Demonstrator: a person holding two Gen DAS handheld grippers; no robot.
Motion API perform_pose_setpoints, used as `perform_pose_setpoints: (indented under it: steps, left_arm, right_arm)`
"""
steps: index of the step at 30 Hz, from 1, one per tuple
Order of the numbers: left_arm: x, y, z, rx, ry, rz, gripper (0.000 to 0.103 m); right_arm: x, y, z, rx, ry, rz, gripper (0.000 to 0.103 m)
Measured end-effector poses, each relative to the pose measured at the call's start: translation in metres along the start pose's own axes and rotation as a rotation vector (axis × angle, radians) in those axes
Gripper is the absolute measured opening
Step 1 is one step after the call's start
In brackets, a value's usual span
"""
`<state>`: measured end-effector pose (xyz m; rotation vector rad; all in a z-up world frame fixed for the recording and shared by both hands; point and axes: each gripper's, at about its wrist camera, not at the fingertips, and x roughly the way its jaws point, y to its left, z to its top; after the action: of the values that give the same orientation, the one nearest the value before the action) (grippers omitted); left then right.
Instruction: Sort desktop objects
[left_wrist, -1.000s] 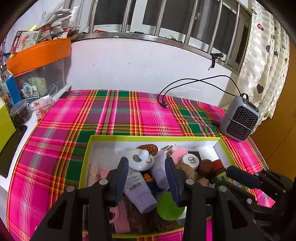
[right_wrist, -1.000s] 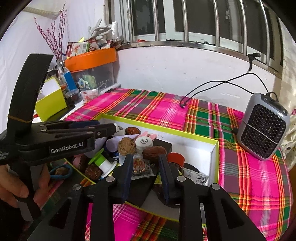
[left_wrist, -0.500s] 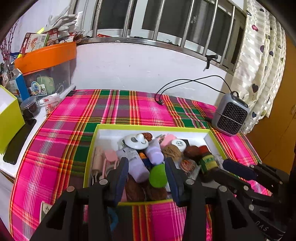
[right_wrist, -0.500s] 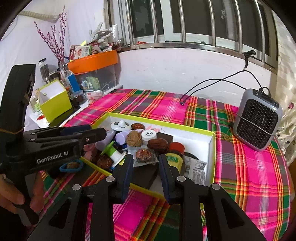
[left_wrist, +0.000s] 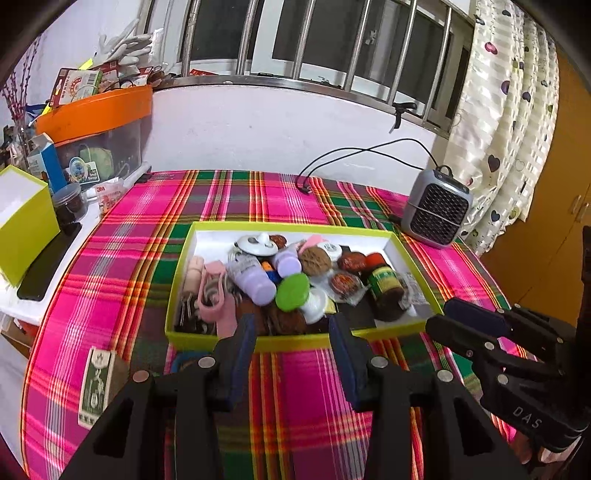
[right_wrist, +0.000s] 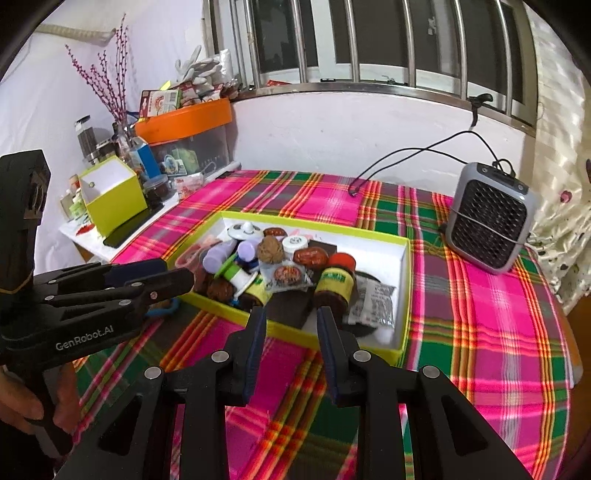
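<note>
A lime-rimmed white box (left_wrist: 295, 226) on the plaid table holds several small objects: purple bottles (left_wrist: 255, 280), a green lid (left_wrist: 293, 291), a brown jar with a yellow label (left_wrist: 384, 286), a walnut (left_wrist: 314, 260) and pink clips (left_wrist: 214, 295). The box also shows in the right wrist view (right_wrist: 404, 280). My left gripper (left_wrist: 291, 325) is open and empty, just in front of the box's near rim. My right gripper (right_wrist: 290, 317) is open and empty, also at the near rim, right of the left one (right_wrist: 162, 275). A blue ring (left_wrist: 184, 361) and a green card (left_wrist: 96, 384) lie on the cloth.
A grey mini heater (left_wrist: 436, 210) with a black cable stands at the back right. A lime cube box (right_wrist: 110, 195), a phone (left_wrist: 48, 266), a jar and an orange-lidded bin (left_wrist: 96, 110) crowd the left side shelf. The table's right edge drops off near the curtain.
Both grippers have pulled back toward me and up, away from over the box contents to its near rim. Both stayed open and empty.
</note>
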<state>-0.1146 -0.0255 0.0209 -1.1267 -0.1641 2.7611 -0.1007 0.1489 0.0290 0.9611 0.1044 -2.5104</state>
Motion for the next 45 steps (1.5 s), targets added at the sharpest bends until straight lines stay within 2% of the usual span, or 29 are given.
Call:
perform_pose_setpoints:
  steps: [16, 27, 36, 45]
  left_arm:
    - [-0.035, -0.011, -0.029, -0.006, 0.005, 0.035, 0.042]
    - [-0.054, -0.025, -0.041, 0.032, -0.008, 0.057, 0.042]
    - [-0.052, -0.033, -0.041, 0.034, -0.003, 0.048, 0.042]
    - [-0.046, -0.029, -0.043, -0.006, 0.016, 0.025, 0.042]
  right_arm:
    - [-0.040, 0.010, -0.024, -0.022, 0.002, -0.009, 0.030]
    - [-0.061, 0.012, -0.037, -0.026, -0.006, -0.014, 0.030]
    - [-0.061, 0.006, -0.039, -0.018, -0.001, -0.011, 0.030]
    - [-0.059, 0.001, -0.039, -0.014, 0.002, -0.010, 0.030]
